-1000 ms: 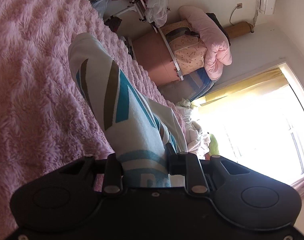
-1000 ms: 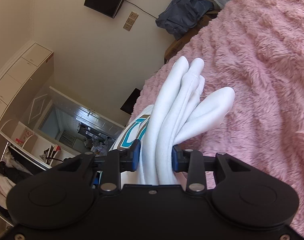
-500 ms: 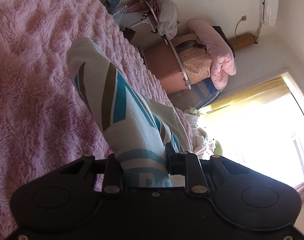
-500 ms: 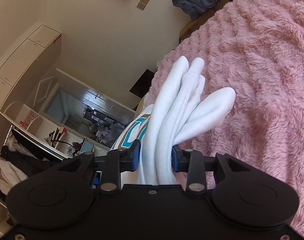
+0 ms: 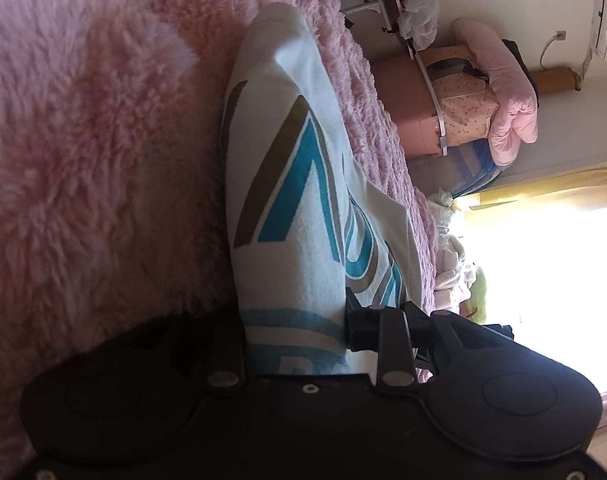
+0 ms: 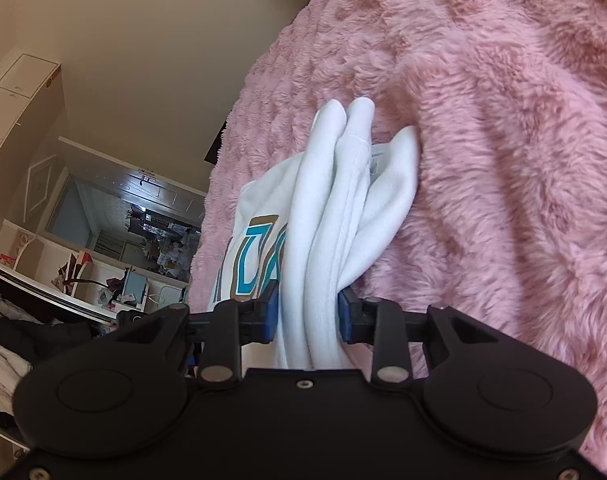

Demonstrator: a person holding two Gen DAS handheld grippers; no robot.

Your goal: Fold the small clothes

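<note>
A small white garment [image 5: 287, 184] with teal and brown lettering lies lengthwise on the fluffy pink blanket [image 5: 83, 140]. In the left wrist view its near end sits between the jaws of my left gripper [image 5: 293, 320], which are opening and loosening on the cloth. In the right wrist view the garment's [image 6: 343, 208] bunched white folds rest on the blanket [image 6: 503, 160]. My right gripper [image 6: 307, 312] is shut on those folds, its blue pads closing slightly tighter. Both grippers sit low over the bed.
Beyond the bed's far edge in the left wrist view stand a pink stool with stacked bedding [image 5: 499, 92], a bright window [image 5: 543, 260] and a heap of clothes [image 5: 455, 264]. The right wrist view shows a wall, a doorway [image 6: 135, 220] and cluttered shelves [image 6: 43, 300].
Both grippers have come down toward the blanket and the garment now rests on it. The left jaws stand wider than before; the right grip on the folds is unchanged.
</note>
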